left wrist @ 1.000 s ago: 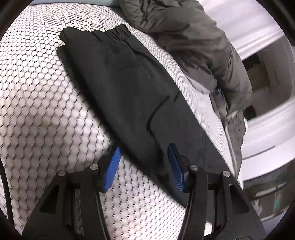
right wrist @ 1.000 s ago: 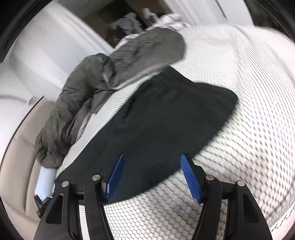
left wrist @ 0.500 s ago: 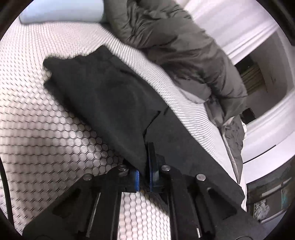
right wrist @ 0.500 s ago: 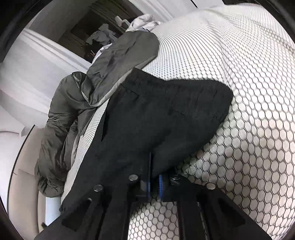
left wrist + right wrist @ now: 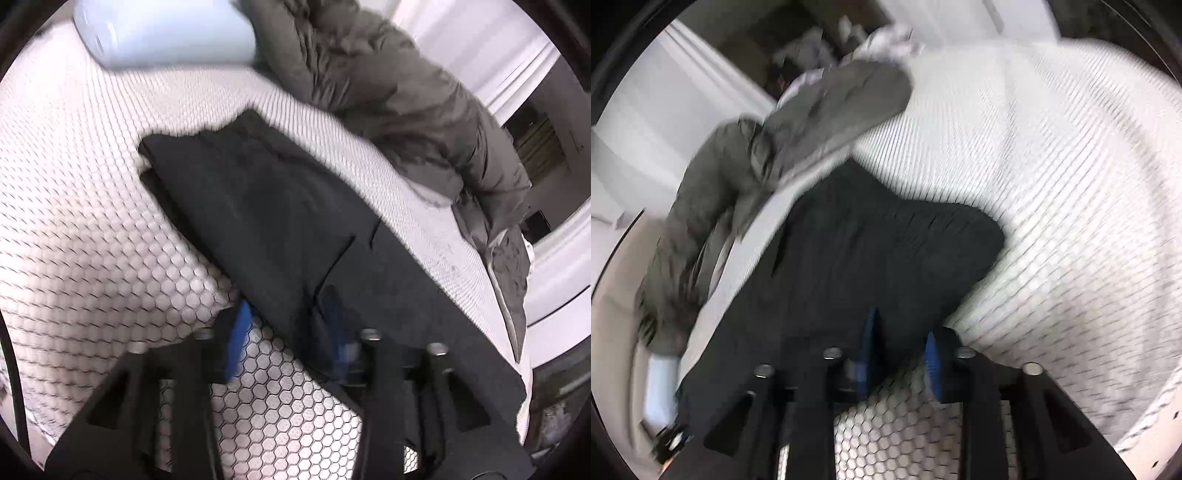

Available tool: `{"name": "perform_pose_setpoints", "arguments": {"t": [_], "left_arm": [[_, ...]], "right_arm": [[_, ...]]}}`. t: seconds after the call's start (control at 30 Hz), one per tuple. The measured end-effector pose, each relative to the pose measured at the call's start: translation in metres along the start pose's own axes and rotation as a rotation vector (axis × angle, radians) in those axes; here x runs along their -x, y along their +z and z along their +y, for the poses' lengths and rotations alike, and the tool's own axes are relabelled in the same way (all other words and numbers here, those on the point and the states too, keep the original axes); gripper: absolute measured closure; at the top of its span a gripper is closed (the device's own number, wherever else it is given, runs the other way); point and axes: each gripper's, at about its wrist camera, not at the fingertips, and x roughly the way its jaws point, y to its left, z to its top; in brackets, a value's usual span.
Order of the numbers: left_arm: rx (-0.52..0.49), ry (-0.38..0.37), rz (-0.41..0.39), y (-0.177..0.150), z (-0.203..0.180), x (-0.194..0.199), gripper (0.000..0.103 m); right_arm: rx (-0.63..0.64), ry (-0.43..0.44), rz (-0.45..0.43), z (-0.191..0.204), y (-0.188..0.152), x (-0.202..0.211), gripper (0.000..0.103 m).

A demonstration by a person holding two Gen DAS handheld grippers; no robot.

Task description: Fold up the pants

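Black pants (image 5: 258, 206) lie folded lengthwise on the white hexagon-patterned bed cover (image 5: 92, 240), waistband at the far end. My left gripper (image 5: 286, 328) is at their near edge. Its jaws are opening, and a fold of black cloth sits loosely between the blue pads (image 5: 238, 332). In the right wrist view the pants (image 5: 868, 251) spread away from my right gripper (image 5: 901, 354). Its jaws are opening too, with the cloth's edge between the blue pads (image 5: 932, 362) and no visible pinch. Both views are motion-blurred.
A grey padded jacket (image 5: 388, 85) lies heaped along the bed's far side and shows again (image 5: 820, 122) in the right wrist view. A pale blue pillow (image 5: 166, 33) rests at the head of the bed. The cover (image 5: 1052, 184) stretches bare to the right.
Both grippers went from open to shut on the pants' near edge, and now their jaws have parted again. Both cameras have shifted and lifted slightly, and the cloth has bunched a little.
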Motion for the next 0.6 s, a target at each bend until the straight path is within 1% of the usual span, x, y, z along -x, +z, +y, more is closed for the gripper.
{"name": "perform_pose_setpoints", "arguments": {"t": [0.03,0.1,0.13,0.17,0.2,0.23,0.27,0.3,0.33,0.37,0.4,0.43,0.47,0.5,0.53,0.57,0.6], "left_arm": [[-0.016,-0.022,-0.021,0.0,-0.006,0.007,0.056],[-0.082,-0.036,-0.058,-0.004,-0.024,0.018,0.042],[-0.126,-0.048,-0.073,-0.009,-0.036,0.022,0.037],[-0.176,-0.068,-0.084,-0.015,-0.051,0.025,0.027],[-0.215,-0.088,-0.086,-0.022,-0.063,0.026,0.019],[-0.264,-0.116,-0.082,-0.03,-0.078,0.025,0.018],[-0.331,-0.144,-0.065,-0.042,-0.098,0.022,0.016],[-0.363,-0.154,-0.054,-0.048,-0.106,0.021,0.014],[-0.41,-0.171,-0.039,-0.058,-0.121,0.016,0.012],[-0.457,-0.195,-0.022,-0.07,-0.137,0.012,0.002],[-0.488,-0.212,-0.005,-0.078,-0.153,0.005,0.001],[-0.54,-0.249,0.023,-0.093,-0.172,-0.003,0.001],[-0.571,-0.266,0.041,-0.101,-0.181,-0.007,0.001],[-0.631,-0.287,0.08,-0.117,-0.199,-0.017,0.001],[-0.663,-0.297,0.1,-0.132,-0.209,-0.02,0.001],[-0.708,-0.313,0.133,-0.149,-0.222,-0.027,0.001],[-0.737,-0.324,0.167,-0.16,-0.231,-0.034,0.001]], "right_arm": [[0.05,-0.015,-0.041,0.007,0.001,0.01,0.075],[0.155,-0.034,-0.113,0.025,0.001,0.024,0.07],[0.186,-0.041,-0.133,0.033,0.0,0.027,0.063],[0.212,-0.034,-0.155,0.041,-0.001,0.031,0.054],[0.246,-0.014,-0.162,0.049,-0.005,0.036,0.051],[0.296,-0.021,-0.154,0.061,-0.007,0.034,0.047],[0.336,-0.041,-0.158,0.072,-0.01,0.033,0.045],[0.37,-0.049,-0.18,0.081,-0.013,0.034,0.045],[0.39,-0.057,-0.195,0.088,-0.016,0.034,0.042],[0.398,-0.053,-0.2,0.095,-0.018,0.034,0.037],[0.397,-0.009,-0.19,0.102,-0.02,0.032,0.035],[0.403,0.045,-0.167,0.111,-0.025,0.028,0.031],[0.427,0.111,-0.121,0.122,-0.033,0.02,0.022],[0.463,0.163,-0.064,0.134,-0.04,0.008,0.017],[0.516,0.198,0.003,0.148,-0.05,-0.005,0.014],[0.576,0.205,0.059,0.164,-0.063,-0.02,0.014],[0.65,0.189,0.106,0.18,-0.078,-0.037,0.014]]}}
